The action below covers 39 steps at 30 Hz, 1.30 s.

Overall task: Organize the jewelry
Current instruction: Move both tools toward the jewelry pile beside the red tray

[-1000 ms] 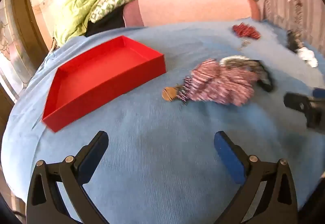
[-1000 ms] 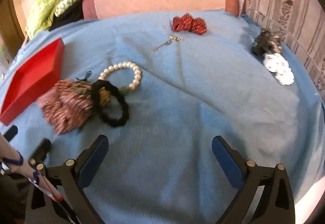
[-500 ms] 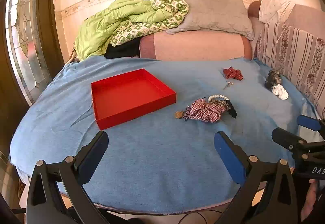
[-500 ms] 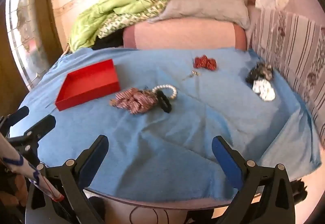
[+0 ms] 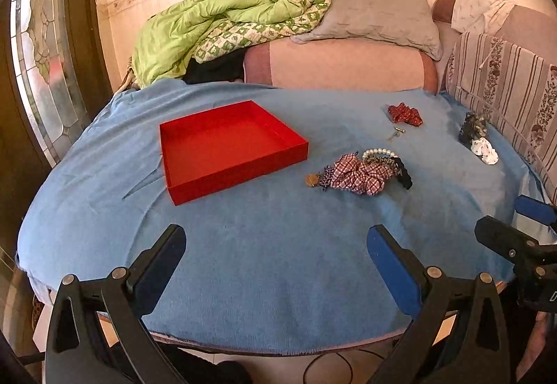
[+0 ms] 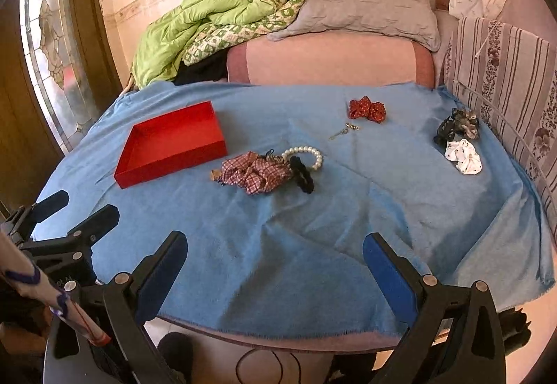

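Note:
An empty red tray lies on the blue cloth at the left. Beside it sits a pile: a plaid scrunchie, a pearl bracelet, a black hair tie and a small gold piece. Farther back lie a red scrunchie and a small chain. At the right edge rest a dark scrunchie and a white one. My left gripper and right gripper both stand open with nothing in them, back at the table's near edge.
A pink sofa with a green quilt and a grey pillow stands behind the table. A striped cushion borders the right side. A stained-glass door is at the left. Cables lie on the floor below.
Both grippers have pulled back and up from close over the cloth to the near edge, so the whole table shows. Nothing on the table has moved.

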Each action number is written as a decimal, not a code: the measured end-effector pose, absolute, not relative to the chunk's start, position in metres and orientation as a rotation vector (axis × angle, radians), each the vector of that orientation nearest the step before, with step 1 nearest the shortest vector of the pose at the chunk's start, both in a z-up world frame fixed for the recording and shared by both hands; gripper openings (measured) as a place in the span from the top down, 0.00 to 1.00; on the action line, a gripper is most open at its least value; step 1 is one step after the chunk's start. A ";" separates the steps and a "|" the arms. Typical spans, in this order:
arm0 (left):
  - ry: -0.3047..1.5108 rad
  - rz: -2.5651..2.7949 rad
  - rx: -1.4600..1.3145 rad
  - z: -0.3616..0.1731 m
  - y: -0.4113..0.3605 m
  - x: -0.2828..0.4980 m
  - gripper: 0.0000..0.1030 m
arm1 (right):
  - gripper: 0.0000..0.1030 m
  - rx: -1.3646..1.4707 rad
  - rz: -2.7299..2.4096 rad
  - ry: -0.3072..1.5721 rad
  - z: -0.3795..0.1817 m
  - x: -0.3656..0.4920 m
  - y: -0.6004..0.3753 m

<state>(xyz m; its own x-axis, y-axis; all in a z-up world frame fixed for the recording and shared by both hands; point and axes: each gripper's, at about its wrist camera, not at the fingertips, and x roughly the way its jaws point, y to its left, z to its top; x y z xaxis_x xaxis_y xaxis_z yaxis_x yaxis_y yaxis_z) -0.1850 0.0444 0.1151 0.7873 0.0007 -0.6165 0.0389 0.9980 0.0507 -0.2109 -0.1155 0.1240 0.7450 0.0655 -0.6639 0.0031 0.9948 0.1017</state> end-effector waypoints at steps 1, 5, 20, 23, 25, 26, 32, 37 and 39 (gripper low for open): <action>0.668 -0.025 0.063 0.114 0.044 -0.185 0.00 | 0.00 0.100 0.035 0.732 0.124 -0.211 -0.115; 0.675 -0.031 0.066 0.114 0.043 -0.186 0.00 | 0.00 0.098 0.043 0.726 0.126 -0.214 -0.114; 0.685 -0.037 0.066 0.110 0.043 -0.192 0.00 | 0.00 0.106 0.066 0.729 0.126 -0.217 -0.108; 0.685 -0.035 0.067 0.110 0.043 -0.191 0.00 | 0.00 0.105 0.066 0.730 0.126 -0.217 -0.108; 0.686 -0.036 0.069 0.110 0.043 -0.192 0.00 | 0.00 0.107 0.066 0.730 0.126 -0.218 -0.107; 0.687 -0.034 0.071 0.109 0.043 -0.194 0.00 | 0.00 0.107 0.066 0.731 0.126 -0.218 -0.107; 0.693 -0.036 0.077 0.110 0.041 -0.199 0.00 | 0.00 0.110 0.068 0.729 0.124 -0.220 -0.107; 0.692 -0.026 0.092 0.117 0.039 -0.205 0.00 | 0.00 0.127 0.079 0.717 0.126 -0.224 -0.107; 0.687 -0.018 0.092 0.121 0.039 -0.208 0.00 | 0.01 0.133 0.086 0.711 0.128 -0.227 -0.107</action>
<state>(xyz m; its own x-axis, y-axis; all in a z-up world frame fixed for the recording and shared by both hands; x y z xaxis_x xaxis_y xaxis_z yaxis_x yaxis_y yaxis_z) -0.2077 0.0392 0.1209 0.7733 0.0134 -0.6339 0.0474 0.9958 0.0788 -0.2265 -0.1072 0.1282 0.7547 0.1241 -0.6443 -0.0334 0.9879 0.1512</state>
